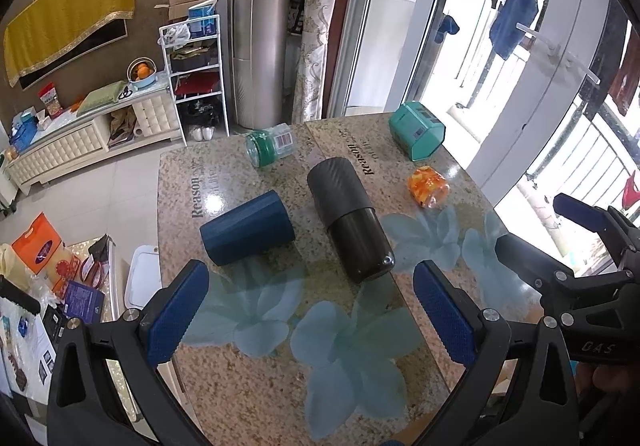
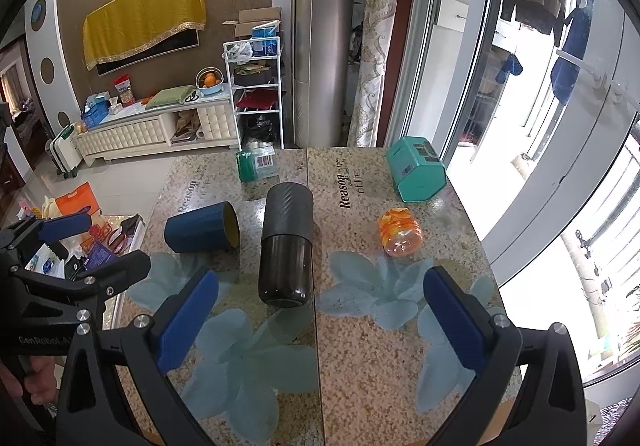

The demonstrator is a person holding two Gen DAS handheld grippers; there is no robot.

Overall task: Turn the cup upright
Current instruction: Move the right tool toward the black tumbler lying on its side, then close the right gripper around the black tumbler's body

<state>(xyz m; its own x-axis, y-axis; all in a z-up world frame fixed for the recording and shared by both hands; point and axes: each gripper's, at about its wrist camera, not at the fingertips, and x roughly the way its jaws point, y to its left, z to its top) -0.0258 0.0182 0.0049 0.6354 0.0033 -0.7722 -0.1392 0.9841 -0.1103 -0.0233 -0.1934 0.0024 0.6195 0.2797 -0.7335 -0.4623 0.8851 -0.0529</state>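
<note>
A dark blue cup (image 1: 248, 228) lies on its side on the stone table (image 1: 256, 386), left of centre; it also shows in the right wrist view (image 2: 202, 228) with its yellow inside facing right. A tall black cup (image 1: 348, 222) lies on its side beside it, base toward me, also in the right wrist view (image 2: 286, 242). My left gripper (image 1: 312, 310) is open and empty, above the table's near part, short of both cups. My right gripper (image 2: 320, 320) is open and empty, just right of the black cup's base. Each gripper shows in the other's view, the right one (image 1: 532, 230) and the left one (image 2: 96, 242).
A green-lidded clear jar (image 1: 268, 146), a teal box (image 1: 416, 132) and an orange jar (image 1: 428, 188) lie on the table's far part. The table's left edge drops to a cluttered floor. A glass balcony door stands at the right.
</note>
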